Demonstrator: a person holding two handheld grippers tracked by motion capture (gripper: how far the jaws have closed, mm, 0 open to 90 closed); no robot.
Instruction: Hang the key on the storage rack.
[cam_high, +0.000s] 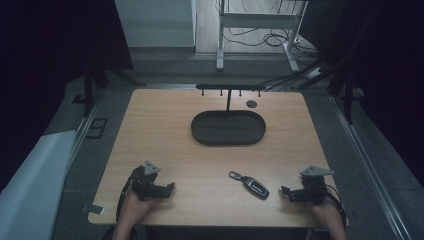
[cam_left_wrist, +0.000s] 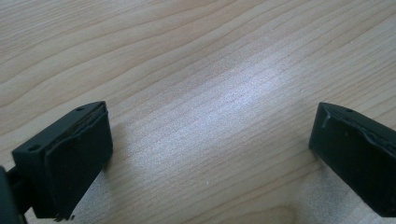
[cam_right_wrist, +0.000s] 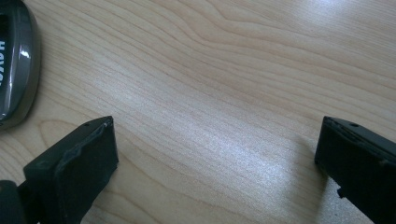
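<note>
Landmark: black-and-silver plastic car key fob (cam_high: 255, 187) lay on the light wooden desk (cam_high: 165, 130).
Left claw (cam_high: 167, 189): wide open, empty, left of fob.
Right claw (cam_high: 286, 193): wide open, empty, just right of fob.

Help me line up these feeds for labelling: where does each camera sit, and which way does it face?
High view: above the person's side, looking forward and down on the table, tray, key fob; both hands and grippers show.
Left gripper view: on the left gripper, facing bare tabletop between open jaws.
Right gripper view: on the right gripper, facing tabletop, open jaws.
Shared: the key fob, in high and right gripper views.
</note>
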